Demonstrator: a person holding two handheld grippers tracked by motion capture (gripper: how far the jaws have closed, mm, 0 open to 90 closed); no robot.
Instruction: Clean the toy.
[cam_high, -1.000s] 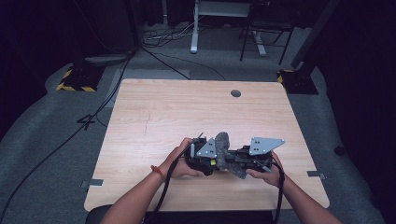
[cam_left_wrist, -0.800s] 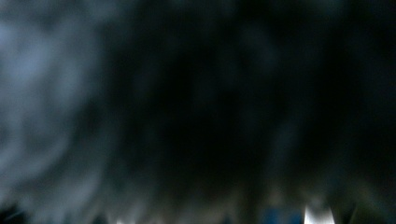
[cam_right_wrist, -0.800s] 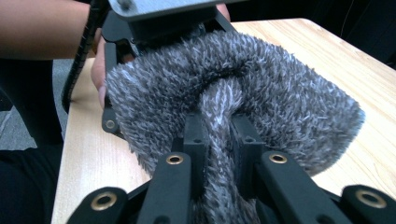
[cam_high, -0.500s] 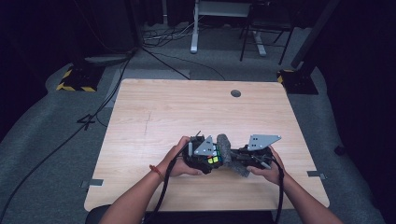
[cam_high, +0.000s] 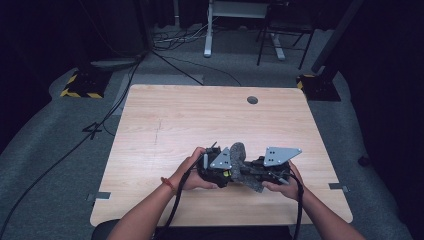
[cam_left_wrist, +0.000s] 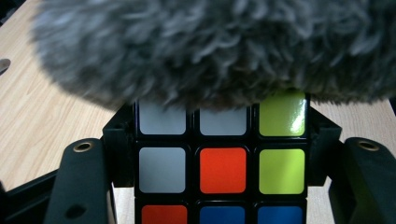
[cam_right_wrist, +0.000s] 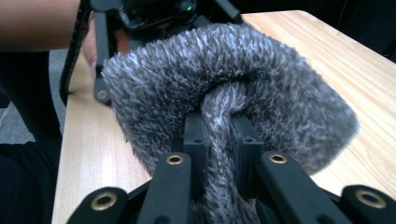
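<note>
Near the front edge of the wooden table (cam_high: 175, 120), both hands are brought close together, each holding a gripper. The left gripper (cam_left_wrist: 219, 140) has its two black jaws clamped on the sides of a puzzle cube (cam_left_wrist: 219, 170), one jaw flat against each side, so the cube sits squarely between them. On the face turned toward the gripper's camera I can make out white, orange, yellow-green and blue stickers. The right gripper (cam_right_wrist: 219, 135) has its jaws drawn nearly together, pinching a fold of a fuzzy grey cloth (cam_right_wrist: 233, 93); the pile bulges out above the pads. The rest of that cloth spreads wide and drapes over the far part of the cube, touching it and covering the top of its upper row of stickers in the left gripper view. From above, the cloth (cam_high: 240, 165) appears as a grey tuft between the two grey three-cornered plates, with the left hand (cam_high: 192, 170) and the right hand (cam_high: 285, 182) on either side of it. The cube itself is held just above the tabletop; whether it touches the wood I cannot tell. A black cable trails back from each gripper toward the person.
</note>
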